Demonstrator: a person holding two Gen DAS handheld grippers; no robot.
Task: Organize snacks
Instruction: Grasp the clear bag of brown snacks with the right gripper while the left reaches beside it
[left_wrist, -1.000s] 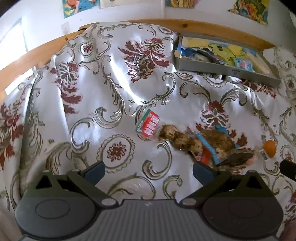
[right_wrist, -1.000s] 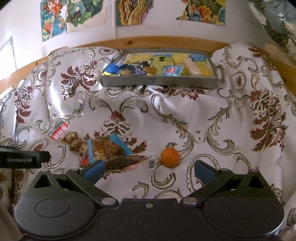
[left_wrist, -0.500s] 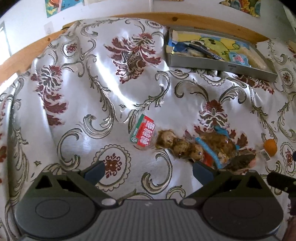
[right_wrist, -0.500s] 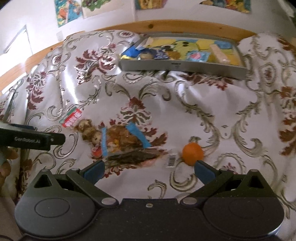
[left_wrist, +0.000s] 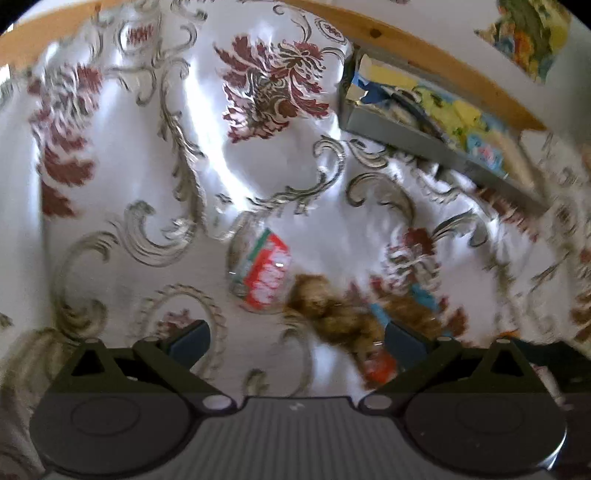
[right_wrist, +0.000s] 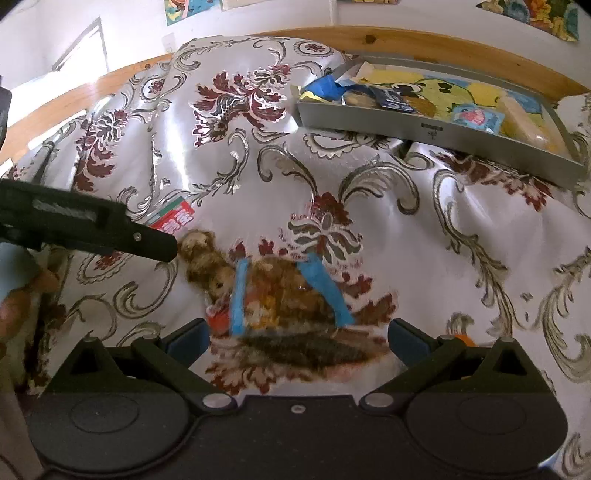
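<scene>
A small red, green and white snack packet (left_wrist: 265, 275) (right_wrist: 173, 217) lies on the patterned cloth. Right of it sits a clear bag of brown snacks with blue stripes (right_wrist: 280, 291) (left_wrist: 332, 317). My left gripper (left_wrist: 295, 338) stands open just short of the packet, nothing between its fingers. My right gripper (right_wrist: 295, 338) hangs open low over the brown bag. A small orange (right_wrist: 463, 338) peeks out behind the right finger. A grey tray (right_wrist: 424, 129) (left_wrist: 424, 142) with several snack packs stands at the back right. The left gripper's finger (right_wrist: 92, 232) reaches in from the left of the right wrist view.
A shiny white cloth with maroon flowers and grey scrolls (right_wrist: 229, 155) covers the table, rumpled in folds. A wooden edge (right_wrist: 424, 46) runs behind the tray, with posters on the wall above. A hand (right_wrist: 18, 295) shows at the left rim.
Both grippers have come down and forward toward the snacks. The red packet now looms larger before the left gripper, and the brown bag lies right before the right gripper. Both stay open.
</scene>
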